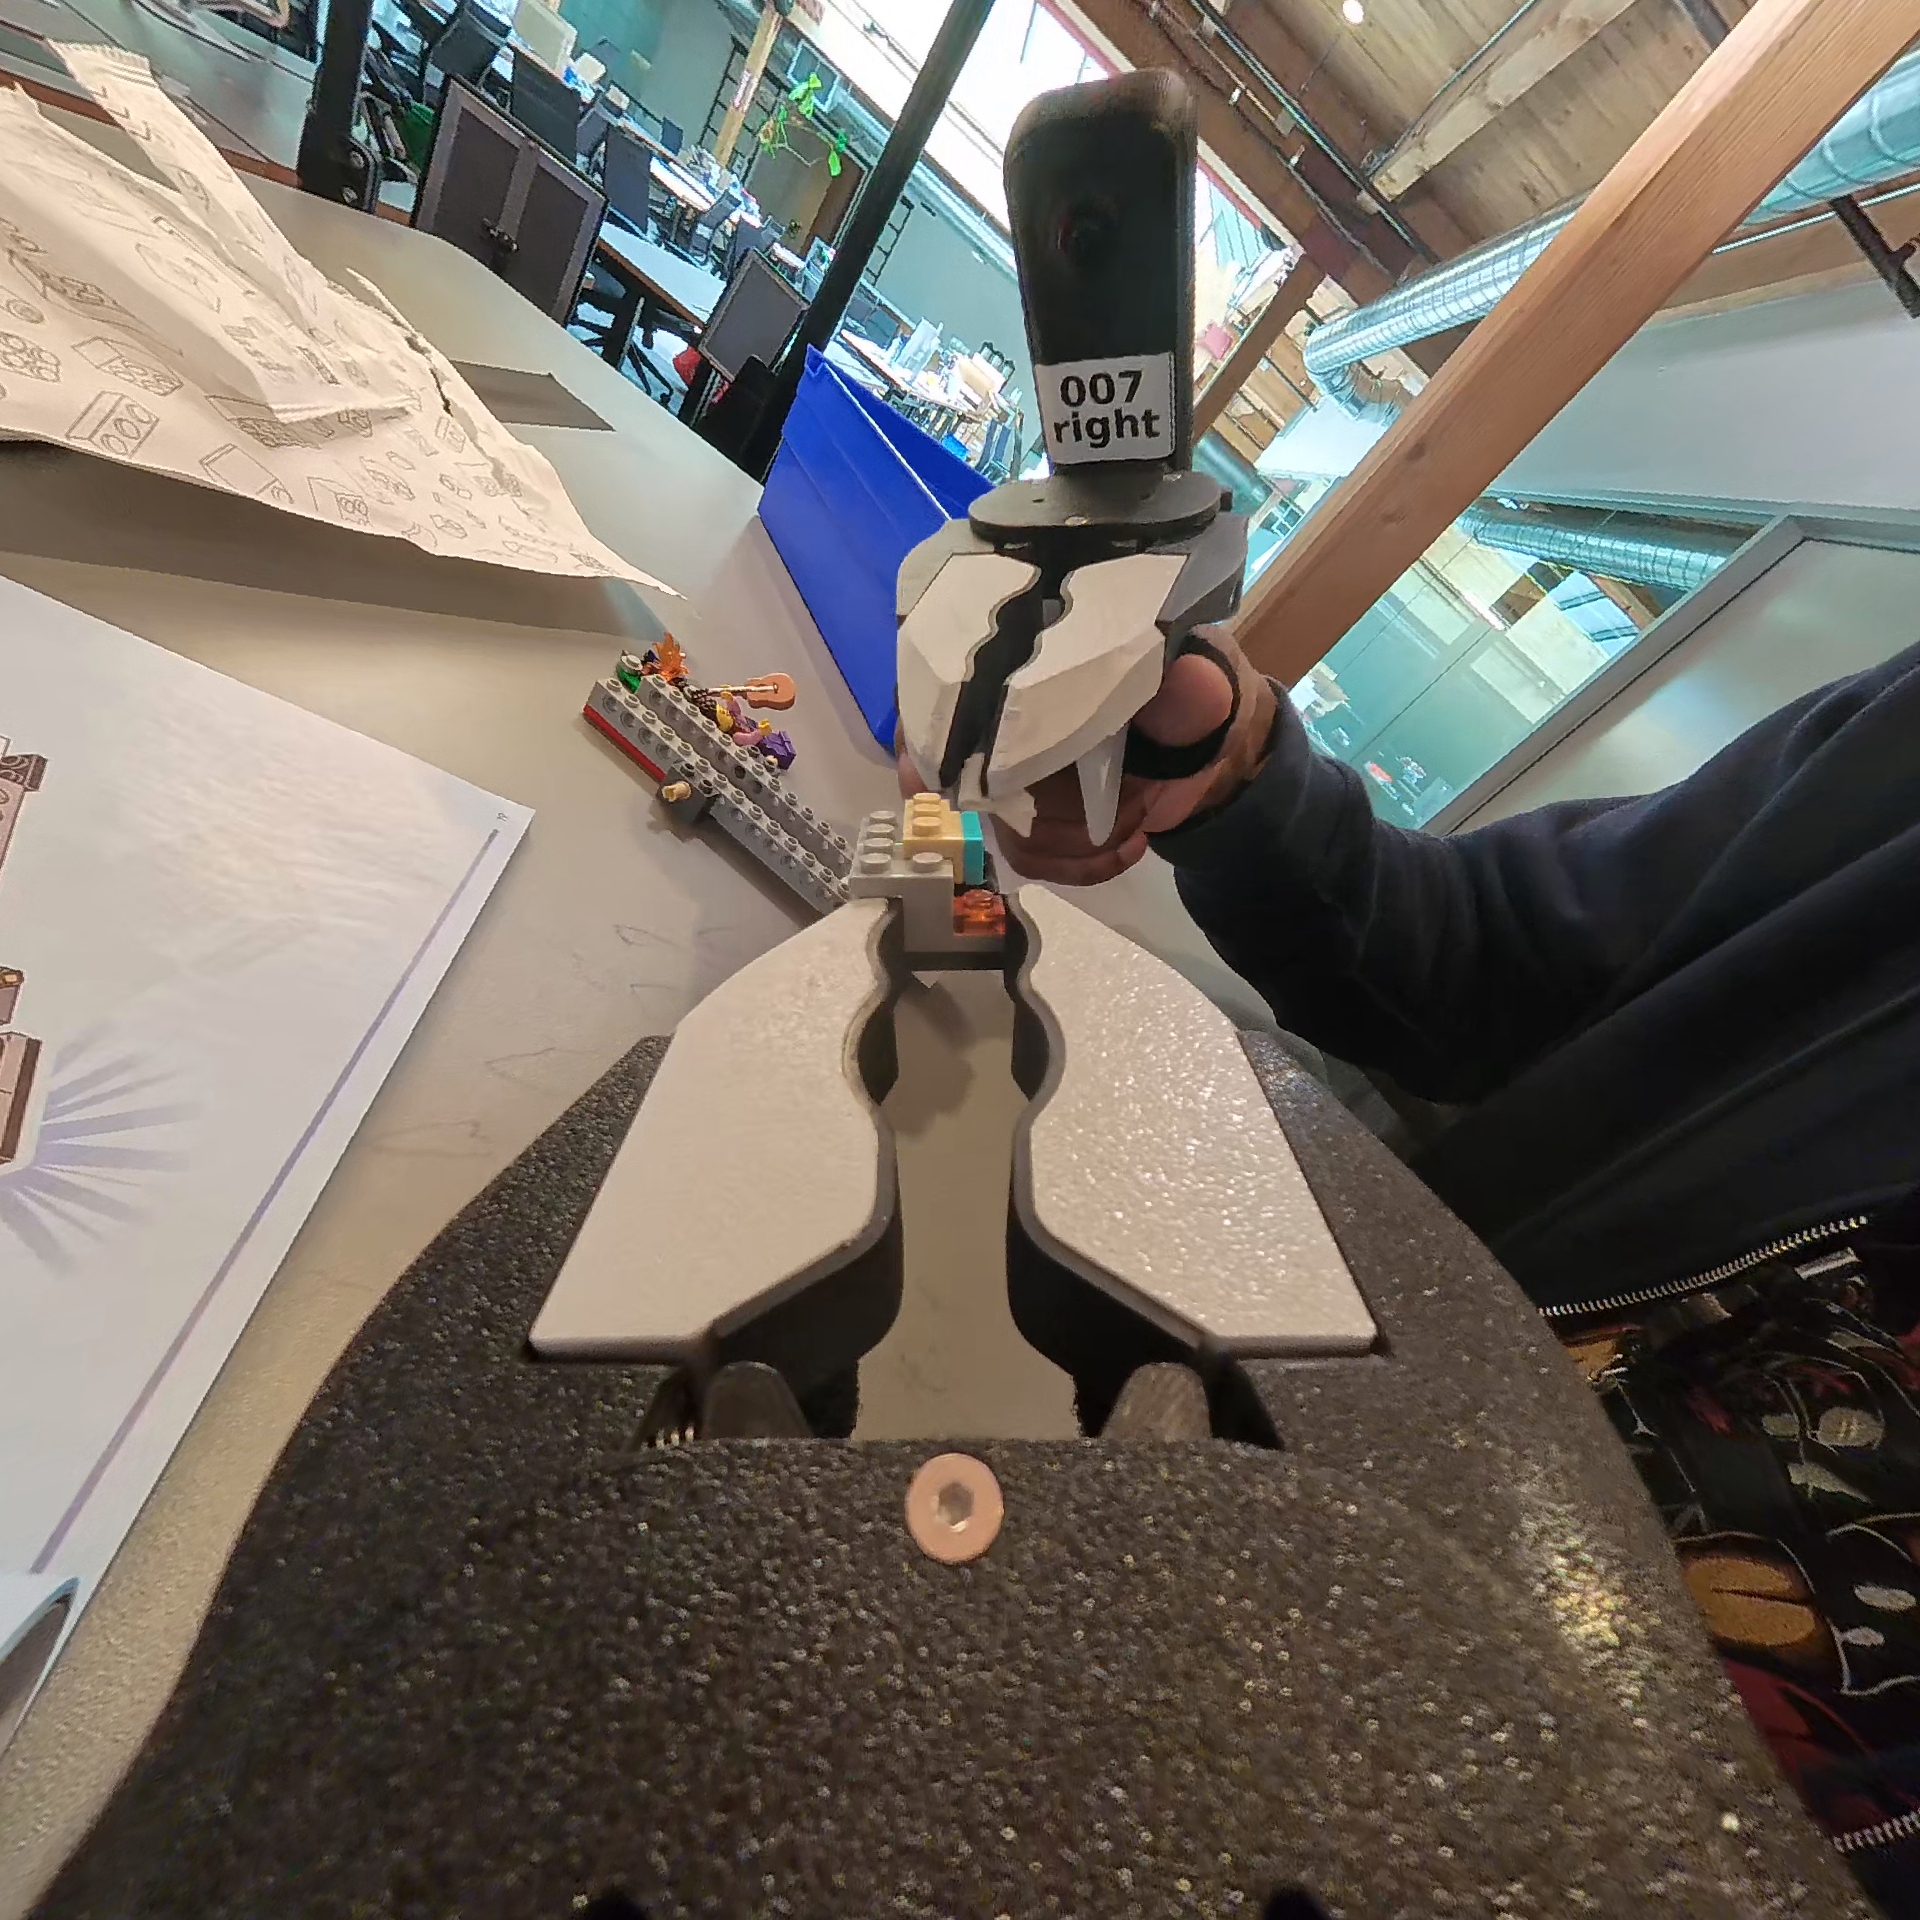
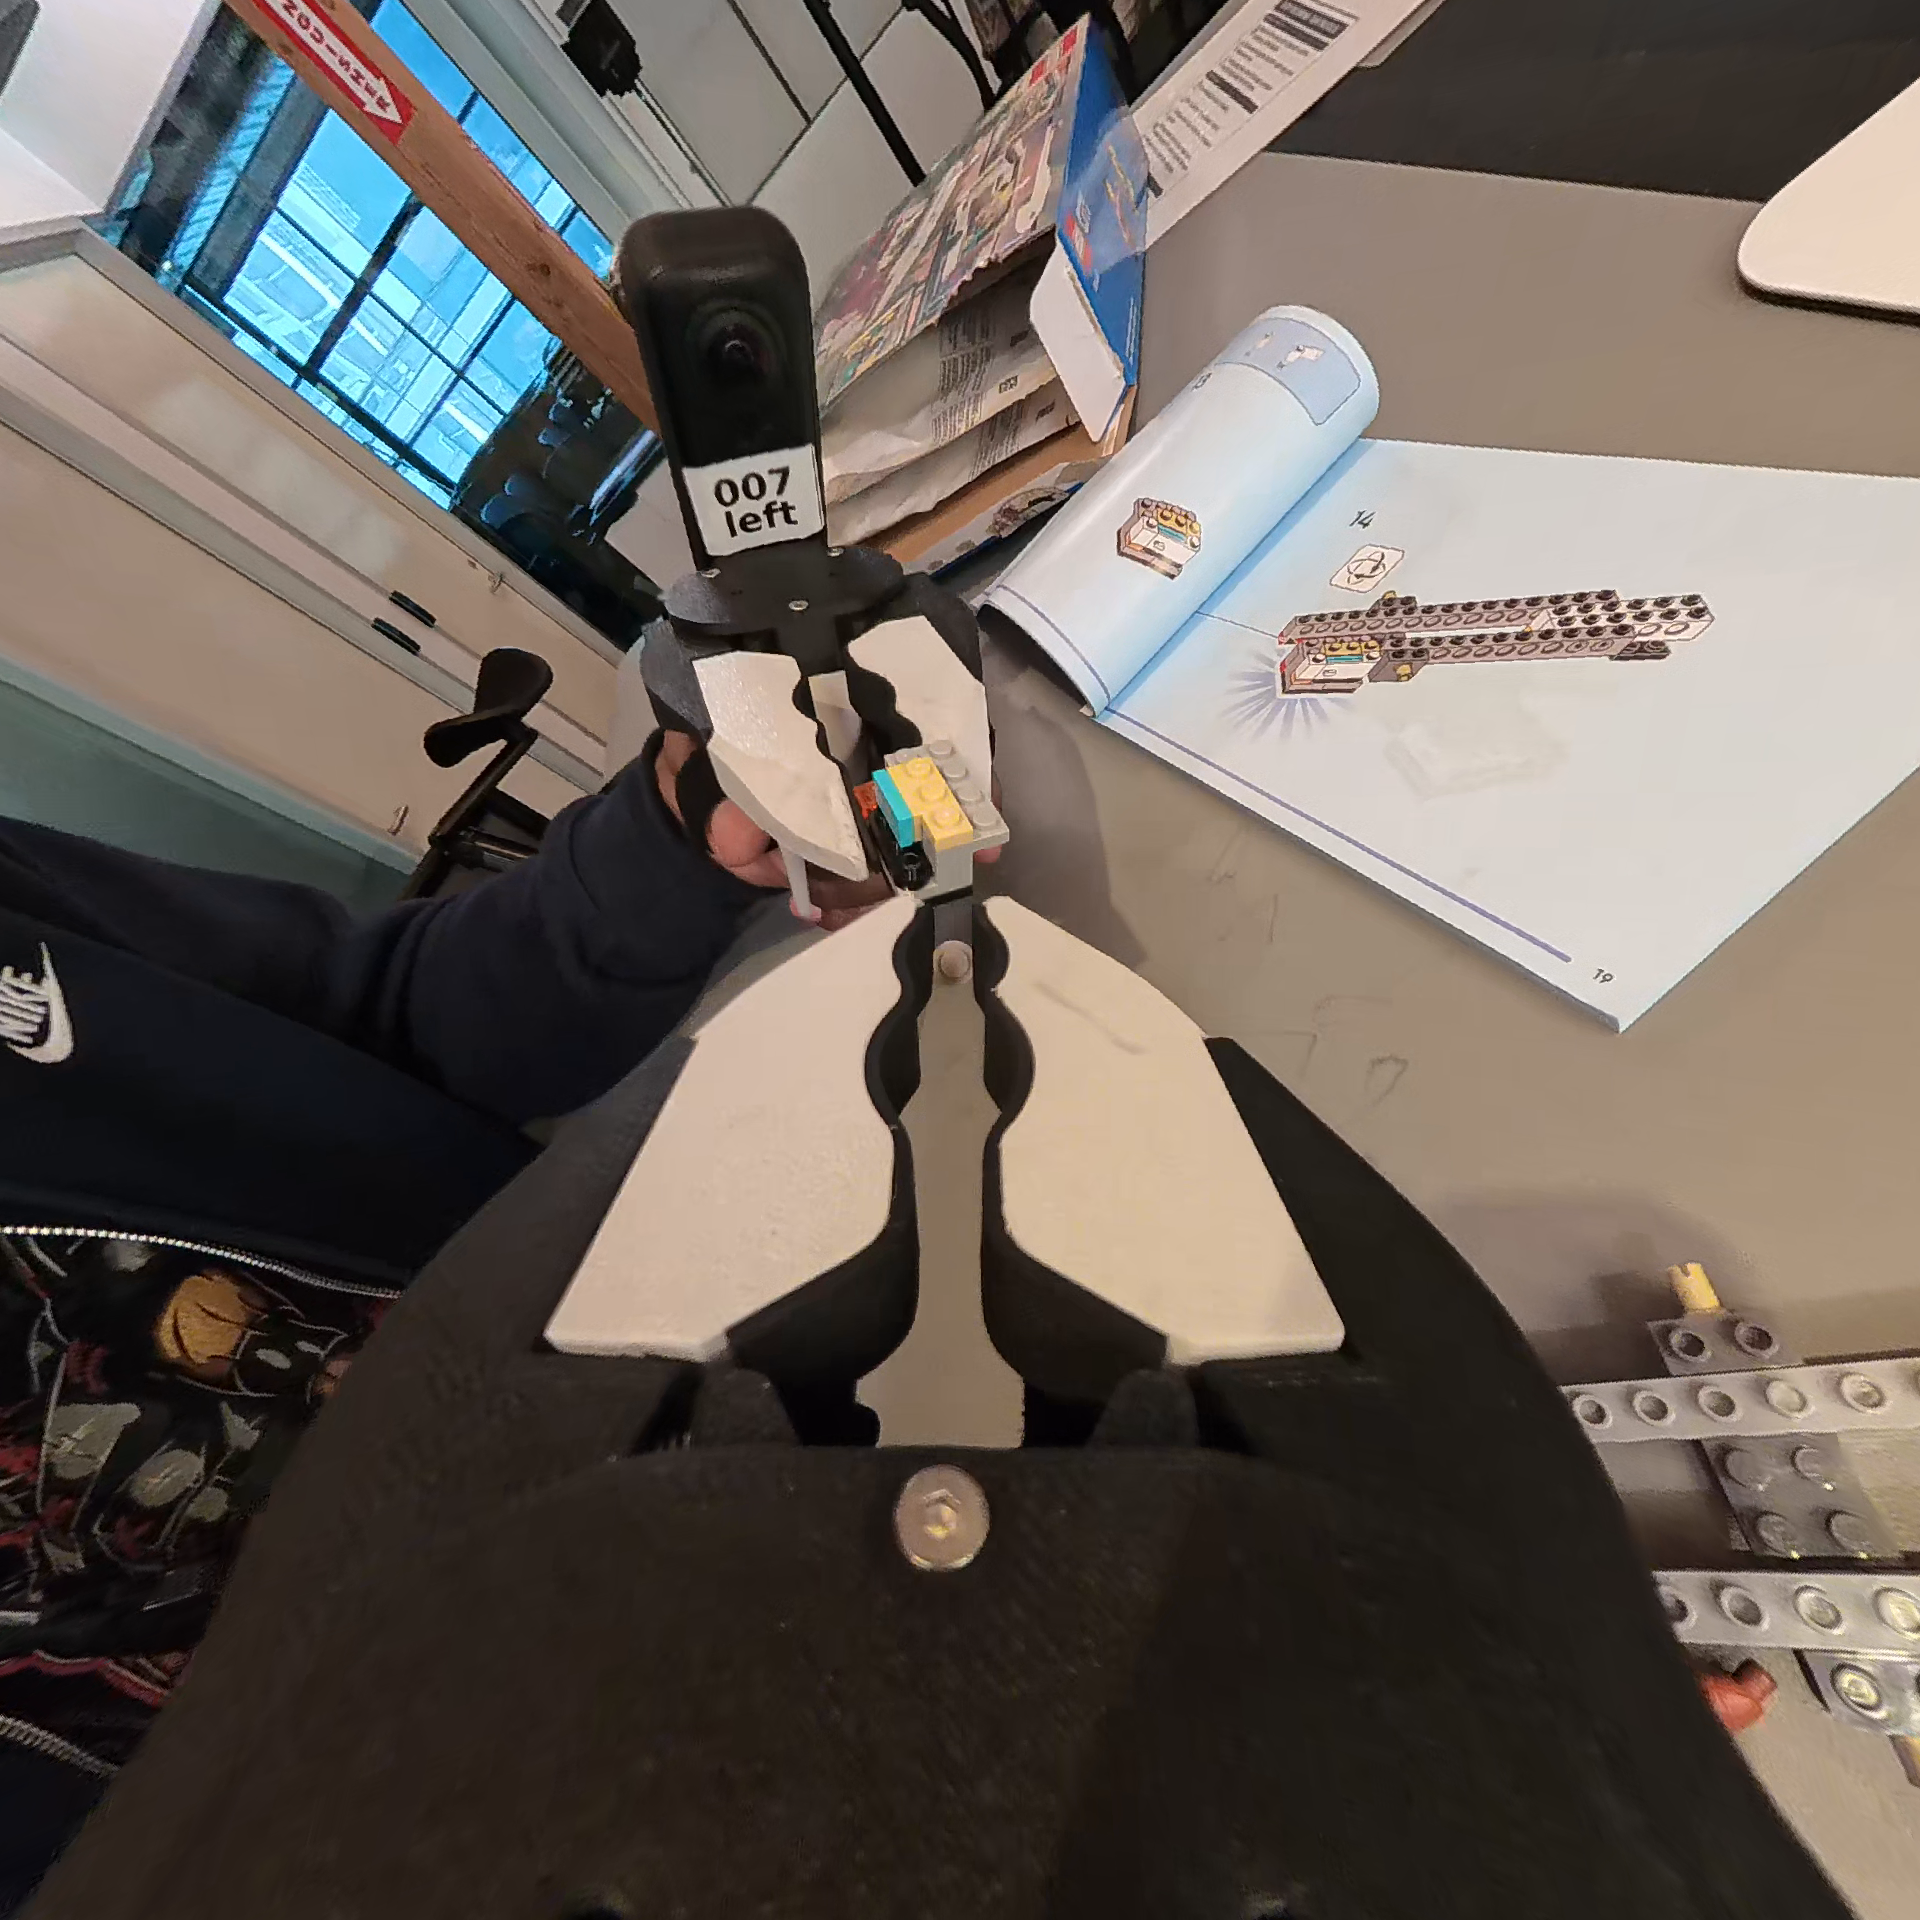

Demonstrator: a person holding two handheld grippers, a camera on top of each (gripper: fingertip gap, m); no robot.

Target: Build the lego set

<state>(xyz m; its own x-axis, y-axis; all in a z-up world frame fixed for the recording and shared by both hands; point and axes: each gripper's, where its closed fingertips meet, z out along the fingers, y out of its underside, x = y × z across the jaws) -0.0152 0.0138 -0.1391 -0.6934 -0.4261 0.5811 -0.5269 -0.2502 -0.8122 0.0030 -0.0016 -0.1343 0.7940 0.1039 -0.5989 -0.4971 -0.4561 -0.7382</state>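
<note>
Left gripper [image 1: 951, 935] pinching small brick assembly [image 1: 925, 862] – grey, tan, teal, orange. Right gripper [image 2: 948, 920] clamped on dark grey piece [image 2: 951, 940] at assembly's end – both above tabletop [image 1: 582, 935].

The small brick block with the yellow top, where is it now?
In the left wrist view the small brick block is centre frame, clamped between both grippers' fingertips, above the table.
</note>
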